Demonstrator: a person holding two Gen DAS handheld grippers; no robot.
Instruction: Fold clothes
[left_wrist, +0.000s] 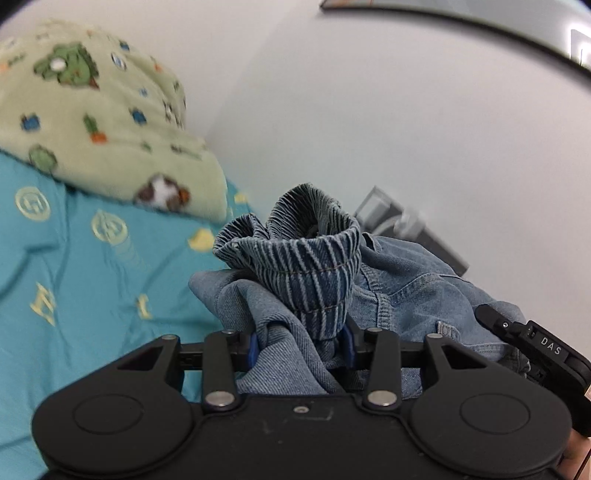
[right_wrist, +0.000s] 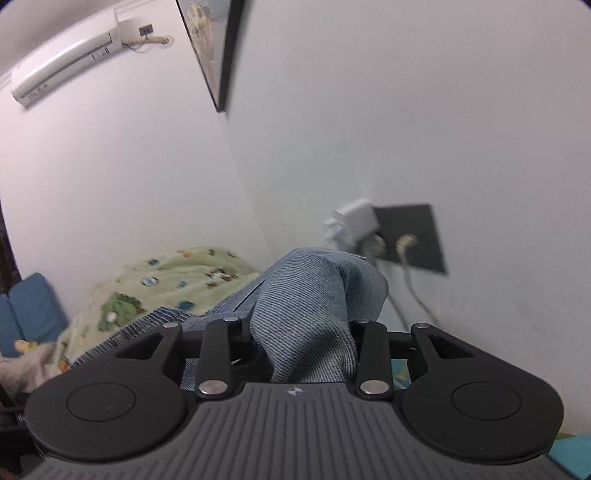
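Denim filled both views: a pair of blue jeans (left_wrist: 402, 291) was held up between two grippers above a teal bedsheet (left_wrist: 81, 280). The left gripper (left_wrist: 301, 341) pointed slightly downward over the bed, its jaws clenched on the gathered elastic waistband (left_wrist: 295, 251), which bunched upward in ribbed folds just ahead of the blue pads (left_wrist: 252, 349). To its right, part of the right gripper's black body showed in the left wrist view, touching the draped denim. The right gripper (right_wrist: 303, 343) pointed nearly level toward the white wall (right_wrist: 406, 110), its jaws likewise clamped on a fold of the jeans (right_wrist: 314, 306) that rose in a hump and hid the fingertips.

One pale green blanket (left_wrist: 96, 122) printed with cartoon figures lay heaped on the sheet at the left, well apart from the garment. Behind the denim, one dark wall plate (right_wrist: 410, 236) carried a white charger (right_wrist: 354, 218) and a second plug (right_wrist: 406, 242), with cords hanging below; the jeans partly blocked it. One air conditioner (right_wrist: 66, 59) was mounted high on the wall, and one dark-framed picture (right_wrist: 210, 48) hung beside it. A blue cushion (right_wrist: 26, 314) stood at the far left edge of the right wrist view. Background detail was blurred.
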